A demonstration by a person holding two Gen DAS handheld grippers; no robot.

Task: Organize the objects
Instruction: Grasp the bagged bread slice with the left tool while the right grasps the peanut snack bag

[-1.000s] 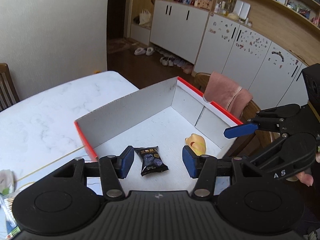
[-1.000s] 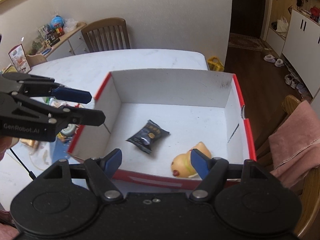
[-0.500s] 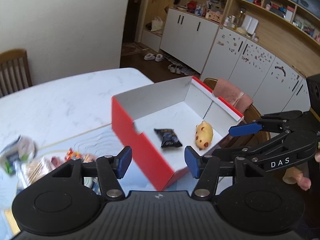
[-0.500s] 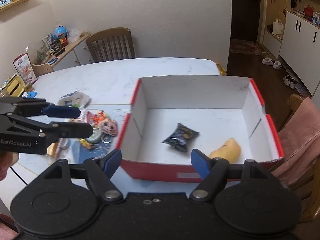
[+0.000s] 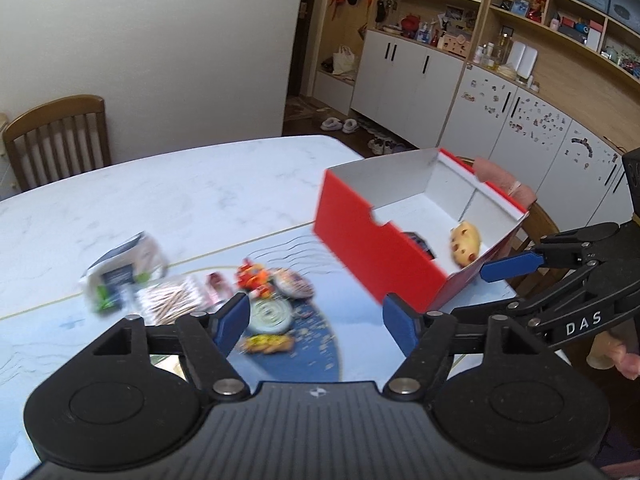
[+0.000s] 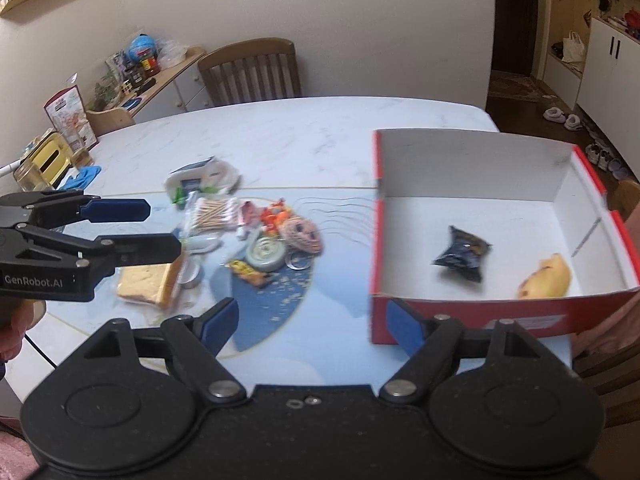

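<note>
A red box with white inside (image 6: pixel 472 312) (image 5: pixel 360 240) stands at the table's right end. It holds a dark snack packet (image 6: pixel 462 254) and a yellow toy (image 6: pixel 546 278) (image 5: pixel 465 242). A pile of small objects lies left of the box: a round tape roll (image 6: pixel 266 254) (image 5: pixel 269 314), cotton swabs (image 6: pixel 214 214), an orange toy (image 6: pixel 274 212) (image 5: pixel 252 276), a white packet (image 6: pixel 200 178) (image 5: pixel 124 270). My left gripper (image 5: pixel 316 320) is open and empty above the pile. My right gripper (image 6: pixel 310 320) is open and empty near the box's front left corner.
A sandwich-like packet (image 6: pixel 148 284) lies at the pile's near left. Wooden chairs (image 6: pixel 250 70) (image 5: pixel 56 136) stand at the far side. A jar and yellow holder (image 6: pixel 44 162) sit at the table's left end. A pink cloth (image 5: pixel 504 180) hangs behind the box.
Both grippers have pulled back and swung left from over the box, so the pile of small objects is now in view. Both stay open and empty.
</note>
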